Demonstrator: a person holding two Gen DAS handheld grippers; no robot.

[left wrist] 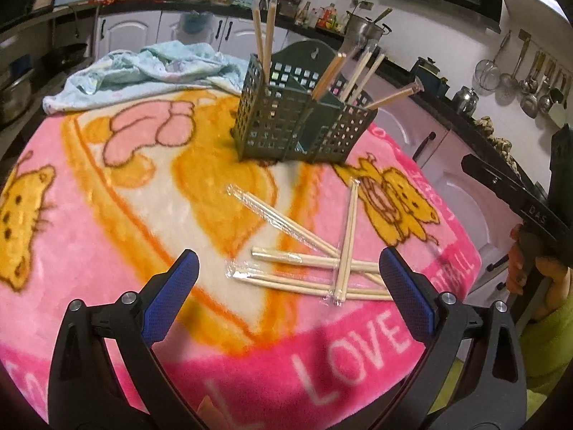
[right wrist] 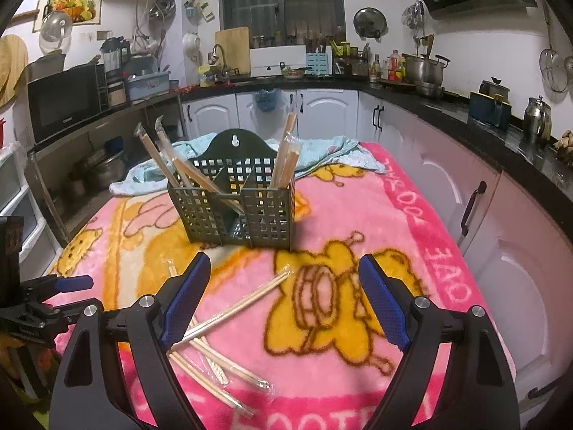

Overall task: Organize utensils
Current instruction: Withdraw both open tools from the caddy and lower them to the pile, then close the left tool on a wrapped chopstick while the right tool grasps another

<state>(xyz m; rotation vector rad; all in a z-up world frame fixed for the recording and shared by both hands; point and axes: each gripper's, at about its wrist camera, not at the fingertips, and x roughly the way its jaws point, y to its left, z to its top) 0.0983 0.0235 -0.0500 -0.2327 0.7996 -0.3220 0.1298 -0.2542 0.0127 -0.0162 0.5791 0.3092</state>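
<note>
A dark green perforated utensil holder (left wrist: 304, 122) stands on the pink cartoon blanket (left wrist: 107, 215), with several wrapped chopstick pairs (left wrist: 266, 21) standing in its compartments. It also shows in the right wrist view (right wrist: 232, 208). Several more wrapped chopstick pairs (left wrist: 308, 268) lie crossed on the blanket in front of it, also seen in the right wrist view (right wrist: 229, 319). My left gripper (left wrist: 286, 276) is open and empty, hovering just above and before the loose pile. My right gripper (right wrist: 284, 301) is open and empty, with the pile below its left finger (right wrist: 186, 301).
A crumpled light blue towel (left wrist: 143, 68) lies at the blanket's far end behind the holder. Kitchen counters with pots, bottles and hanging ladles (right wrist: 422, 68) surround the table. The right gripper's body (left wrist: 537, 208) shows at the right edge of the left wrist view.
</note>
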